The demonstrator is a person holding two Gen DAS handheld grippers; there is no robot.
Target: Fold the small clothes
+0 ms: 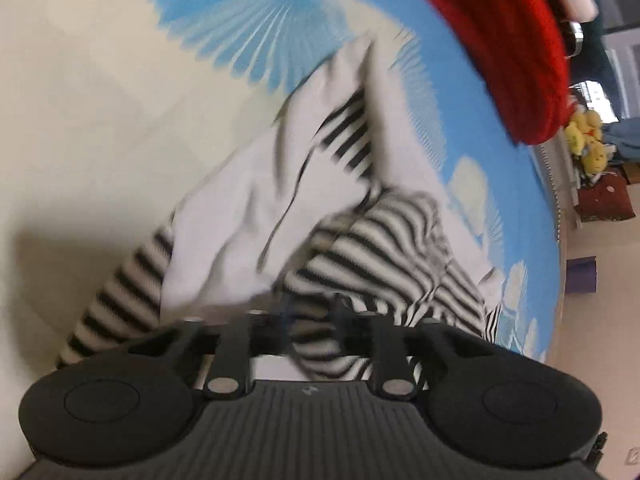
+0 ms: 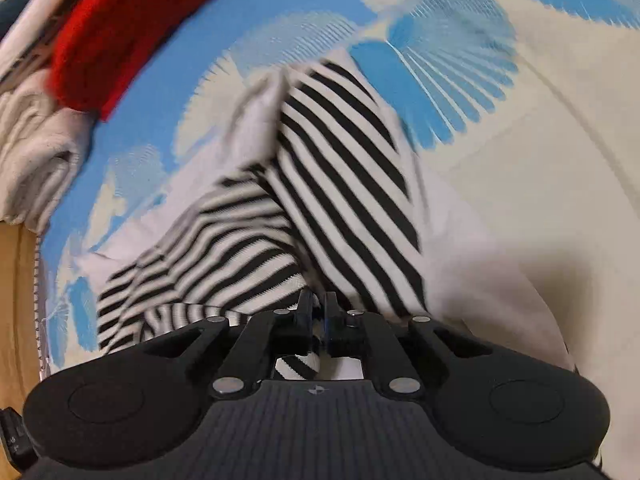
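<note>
Evidently shirt (image 2: 344, 184) lifted off bed (image 2: 540, 168) for folding: right gripper (image 2: 317, 320) clamped on striped hem; left gripper (image 1: 310, 320) pinching striped fabric too.

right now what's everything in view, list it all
striped garment: one, black and white stripes with plain white panels, bunched on the bed, held at two spots
bed cover: one, blue and cream fan pattern, under the garment
red knit item: one, red, far edge of the bed beyond the garment
white folded cloth: one pile, off-white, beside the red item in the right wrist view
yellow plush toys: a small cluster, yellow, off the bed in the background
purple object: one, purple, on the floor; too small to identify
left tongs: one, black, closed on striped fabric
right tongs: one, black, pinching a striped edge
</note>
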